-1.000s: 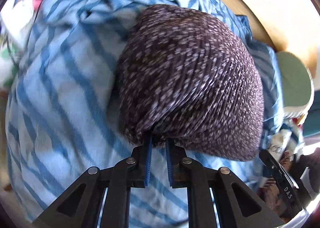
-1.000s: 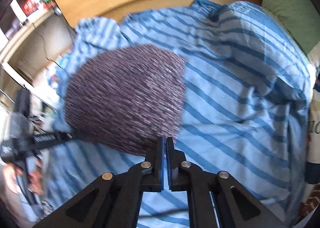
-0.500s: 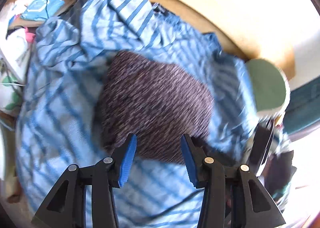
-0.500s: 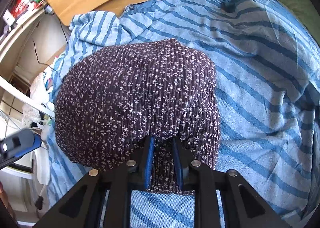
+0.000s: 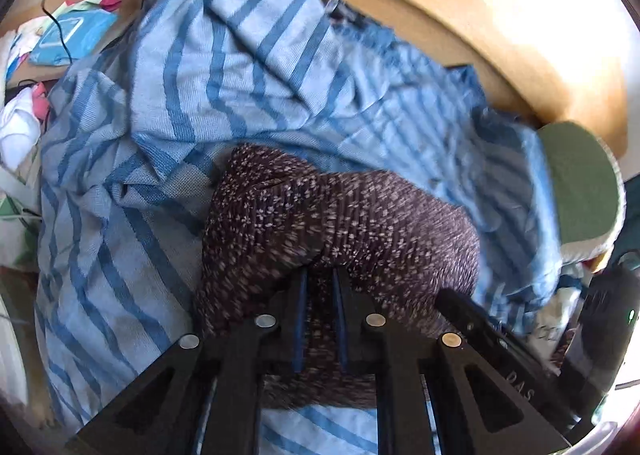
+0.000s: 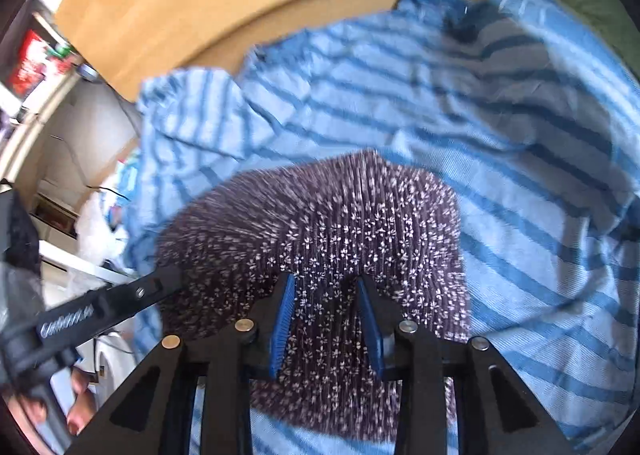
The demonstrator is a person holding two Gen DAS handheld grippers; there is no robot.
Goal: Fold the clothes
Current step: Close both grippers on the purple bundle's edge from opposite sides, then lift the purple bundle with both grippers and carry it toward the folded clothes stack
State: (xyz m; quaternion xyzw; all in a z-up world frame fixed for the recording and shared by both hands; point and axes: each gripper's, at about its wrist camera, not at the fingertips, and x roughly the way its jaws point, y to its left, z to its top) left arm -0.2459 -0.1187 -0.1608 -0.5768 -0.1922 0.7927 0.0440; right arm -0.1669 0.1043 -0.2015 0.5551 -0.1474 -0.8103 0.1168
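Left wrist view shows the left tool (image 5: 320, 295) with its fingers drawn close together, pinching a raised fold of the dark floral garment (image 5: 340, 223), which spreads forward and to the right from the tips, its long axis running roughly left to right across the blue striped sheet (image 5: 224, 71). Right wrist view shows the right tool (image 6: 326, 295) with fingers parted and the same garment (image 6: 340, 231) lying between and ahead of them, not clamped, its near edge passing under the fingers while the sheet (image 6: 520, 215) extends beyond on every side.
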